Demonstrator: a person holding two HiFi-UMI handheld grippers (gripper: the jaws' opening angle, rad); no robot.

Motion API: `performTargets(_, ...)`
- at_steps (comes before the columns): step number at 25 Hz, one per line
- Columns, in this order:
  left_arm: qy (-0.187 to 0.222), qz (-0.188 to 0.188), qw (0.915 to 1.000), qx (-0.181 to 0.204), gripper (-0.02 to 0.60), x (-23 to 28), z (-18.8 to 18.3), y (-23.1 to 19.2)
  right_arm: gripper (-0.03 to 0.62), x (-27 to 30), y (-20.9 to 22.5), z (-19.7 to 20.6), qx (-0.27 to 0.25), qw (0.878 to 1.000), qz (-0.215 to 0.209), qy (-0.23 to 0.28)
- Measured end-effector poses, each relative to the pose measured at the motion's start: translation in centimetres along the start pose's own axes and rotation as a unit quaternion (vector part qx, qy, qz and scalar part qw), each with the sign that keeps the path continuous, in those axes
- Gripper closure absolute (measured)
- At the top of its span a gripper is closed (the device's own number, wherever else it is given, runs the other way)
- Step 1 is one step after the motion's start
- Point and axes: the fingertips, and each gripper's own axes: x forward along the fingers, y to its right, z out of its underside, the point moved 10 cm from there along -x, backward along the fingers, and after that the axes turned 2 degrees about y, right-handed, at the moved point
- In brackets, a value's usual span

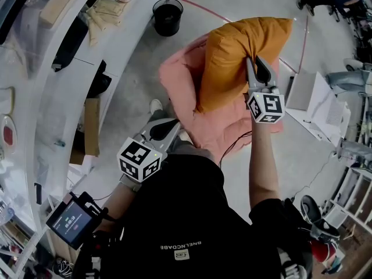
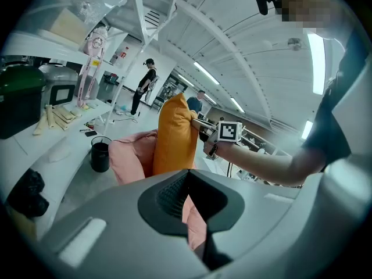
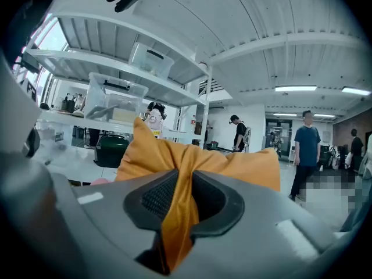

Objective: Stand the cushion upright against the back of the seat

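Holding orange cushion (image 1: 238, 45) upright on pink seat (image 1: 174, 80).
Cushion fabric pinched in right claw (image 1: 256, 61); left claw (image 1: 174, 126) pinches seat's near edge.

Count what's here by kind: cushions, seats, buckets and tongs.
Cushion: 1
Seat: 1
Bucket: 1
Tongs: 2, the left tongs and the right tongs
Total: 5

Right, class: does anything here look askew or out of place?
The orange fabric cushion is bunched and creased where the right gripper pinches its edge. The left gripper pinches fabric of the pink padded seat. Nothing looks spilled or damaged.
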Motion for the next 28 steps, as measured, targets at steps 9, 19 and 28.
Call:
performTargets(9, -0.013, 0.003, 0.9999, 0.003, 0.563, 0.6, -0.2, 0.5, 0.505, 0.4, -2.5, 1.5, -0.009, 0.999, -0.048, -0.006)
performTargets(19, -0.03, 0.01, 0.9995, 0.009, 0.563, 1.4, -0.2, 1.1, 0.483, -0.4, -3.2, 4.5, 0.016, 0.997, -0.073, -0.01)
performTargets(28, -0.041, 0.014, 0.999, 0.013, 0.563, 1.8, -0.2, 1.5, 0.474, -1.1, -4.6, 7.2, 0.032, 0.997, -0.06, -0.028)
